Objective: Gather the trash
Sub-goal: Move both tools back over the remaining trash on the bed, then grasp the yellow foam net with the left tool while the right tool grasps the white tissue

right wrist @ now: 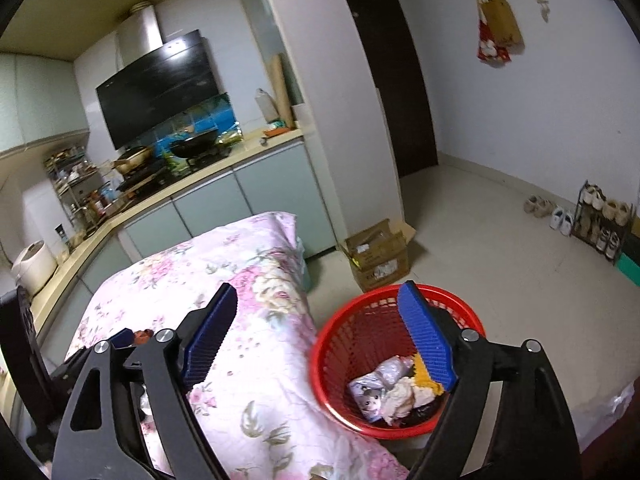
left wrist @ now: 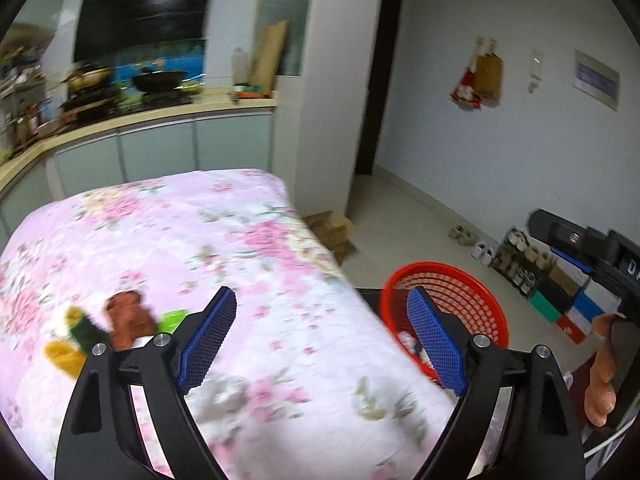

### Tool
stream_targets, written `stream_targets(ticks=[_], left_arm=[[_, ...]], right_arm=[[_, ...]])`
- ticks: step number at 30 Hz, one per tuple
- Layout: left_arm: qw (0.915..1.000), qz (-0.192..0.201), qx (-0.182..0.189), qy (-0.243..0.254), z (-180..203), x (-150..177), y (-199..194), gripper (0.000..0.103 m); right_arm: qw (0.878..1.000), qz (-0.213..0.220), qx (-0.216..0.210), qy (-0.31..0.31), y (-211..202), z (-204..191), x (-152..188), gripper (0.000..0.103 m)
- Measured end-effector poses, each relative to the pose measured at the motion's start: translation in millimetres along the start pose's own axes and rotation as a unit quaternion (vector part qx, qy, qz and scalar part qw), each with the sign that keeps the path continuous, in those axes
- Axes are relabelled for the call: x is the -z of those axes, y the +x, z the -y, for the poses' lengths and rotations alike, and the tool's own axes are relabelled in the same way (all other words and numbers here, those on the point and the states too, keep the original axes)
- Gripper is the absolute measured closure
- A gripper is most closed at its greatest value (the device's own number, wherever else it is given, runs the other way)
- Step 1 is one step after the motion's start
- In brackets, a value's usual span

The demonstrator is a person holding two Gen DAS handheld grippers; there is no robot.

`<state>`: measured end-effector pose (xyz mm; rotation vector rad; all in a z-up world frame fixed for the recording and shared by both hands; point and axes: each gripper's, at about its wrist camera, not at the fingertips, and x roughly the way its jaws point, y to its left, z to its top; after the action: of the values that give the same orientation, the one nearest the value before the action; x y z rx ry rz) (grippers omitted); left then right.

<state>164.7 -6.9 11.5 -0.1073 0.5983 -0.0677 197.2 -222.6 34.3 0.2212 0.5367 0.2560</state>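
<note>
A red mesh basket [right wrist: 340, 340] stands beside the table's right edge and holds crumpled wrappers and paper [right wrist: 394, 394]; it also shows in the left wrist view [left wrist: 476, 308]. On the pink floral tablecloth [left wrist: 180, 232] lie a brown wrapper [left wrist: 128, 316], a dark green and yellow packet [left wrist: 82, 330], a yellow piece [left wrist: 62, 356] and a green scrap [left wrist: 174, 317], blurred, at the left. My left gripper [left wrist: 322, 336] is open and empty over the table's right part. My right gripper [right wrist: 318, 328] is open and empty, its right finger over the basket.
A kitchen counter [right wrist: 224, 160] with stove and pans runs behind the table. A cardboard box [right wrist: 378, 254] sits on the floor past the basket. A shoe rack [right wrist: 604, 220] and shoes line the right wall. A dark door [right wrist: 396, 80] is beyond.
</note>
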Motion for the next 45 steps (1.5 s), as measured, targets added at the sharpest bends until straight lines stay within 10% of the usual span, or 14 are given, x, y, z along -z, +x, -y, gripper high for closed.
stream_targets(ticks=[20,36,45], left_arm=[[0.9804,0.043,-0.134,-0.138,-178.6,31.3,-90.2,0.019],[0.9858,-0.017,-0.134,-0.100,-172.0,58.5,-6.0,0.020],[0.9866,-0.026,-0.127,-0.099,-175.6,61.2,-4.0,0.066]], right_arm=[[0.995,-0.024,-0.073,-0.058,12.0,-76.4,21.7,0.020],[0.995,-0.034,-0.080,-0.051,19.1,-79.3,24.0,0.019],[0.992,-0.054,-0.091,-0.062,24.4,-87.7,32.3,0.019]])
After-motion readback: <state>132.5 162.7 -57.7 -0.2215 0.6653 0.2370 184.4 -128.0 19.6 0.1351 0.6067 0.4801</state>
